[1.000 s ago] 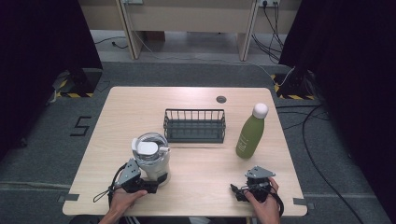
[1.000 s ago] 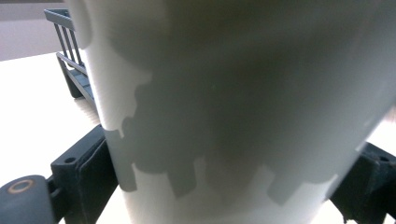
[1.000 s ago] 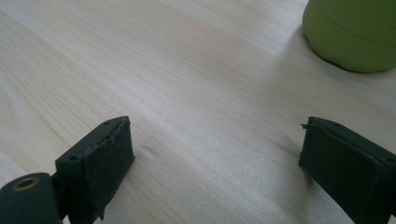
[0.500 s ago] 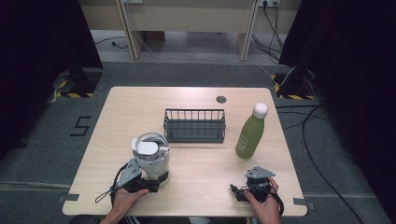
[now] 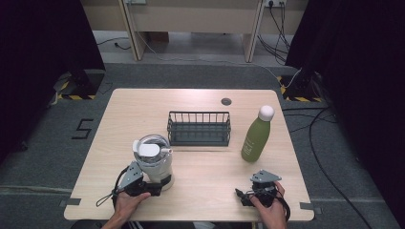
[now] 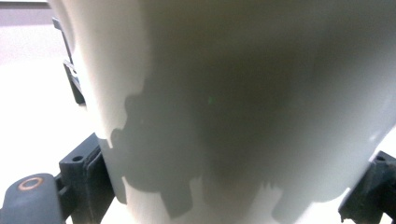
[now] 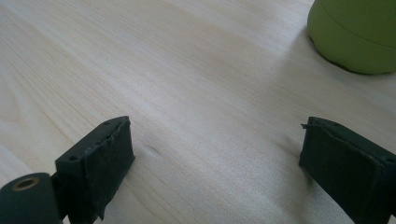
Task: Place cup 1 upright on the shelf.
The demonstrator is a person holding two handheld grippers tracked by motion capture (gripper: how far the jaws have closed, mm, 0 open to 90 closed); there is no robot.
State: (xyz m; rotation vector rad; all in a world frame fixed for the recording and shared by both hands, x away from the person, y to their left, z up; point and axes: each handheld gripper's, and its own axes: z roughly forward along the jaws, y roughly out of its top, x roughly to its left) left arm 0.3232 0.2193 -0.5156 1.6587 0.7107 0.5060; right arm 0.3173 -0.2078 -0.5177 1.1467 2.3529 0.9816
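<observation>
L gripper (image 5: 155, 187) jaws round white jug (image 5: 155, 160), contact unclear; R gripper (image 5: 244, 196) jaws spread, empty.

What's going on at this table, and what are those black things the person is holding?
A person sits at a wooden table with a hand-held gripper in each hand. The left gripper has its jaws on either side of the base of a white jug-like container, which stands upright near the front edge. The right gripper rests low over bare wood with its jaws wide apart and nothing between them. A green bottle stands beyond it, beside a dark wire basket.
</observation>
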